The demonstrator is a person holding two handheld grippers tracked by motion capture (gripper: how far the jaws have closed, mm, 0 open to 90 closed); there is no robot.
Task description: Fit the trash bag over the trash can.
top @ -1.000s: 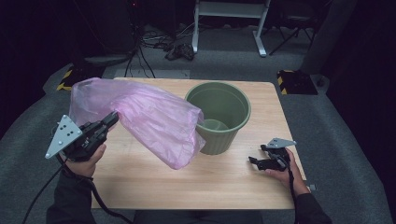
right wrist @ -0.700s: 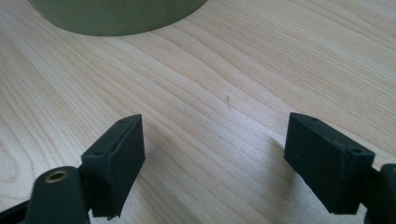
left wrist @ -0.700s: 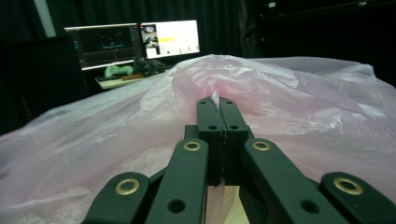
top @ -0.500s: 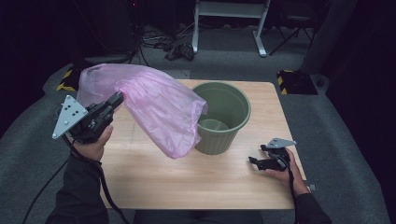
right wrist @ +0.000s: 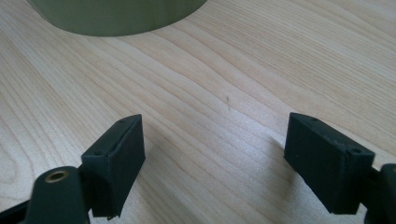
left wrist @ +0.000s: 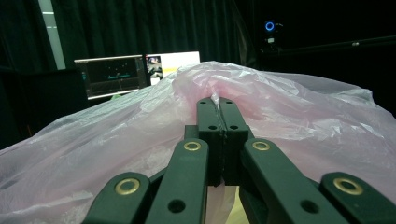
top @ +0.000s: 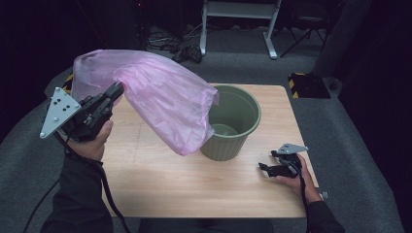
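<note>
A translucent pink plastic bag [top: 160,104] hangs in the air over the left half of the wooden table [top: 160,179], its loose end drooping against the near left side of a green bucket [top: 233,121]. My left gripper [top: 116,90] is shut on a pinched fold of the pink plastic bag [left wrist: 289,116], held high at the table's left; the jaws of my left gripper [left wrist: 218,103] press flat together with film between them. My right gripper [top: 266,167] rests low on the table right of the bucket, open, with bare wood between its pads [right wrist: 116,158]. The green bucket [right wrist: 116,16] stands ahead of it.
The bucket stands upright near the table's middle, slightly to the right. A white frame with legs [top: 238,24] and cables lie on the floor beyond the table. A monitor [left wrist: 109,74] glows in the dark background. Table edges are near my right hand.
My left gripper has lifted the bag higher and away from the table; the bag's lower end now hangs by the bucket's rim. The right gripper has stayed put.
</note>
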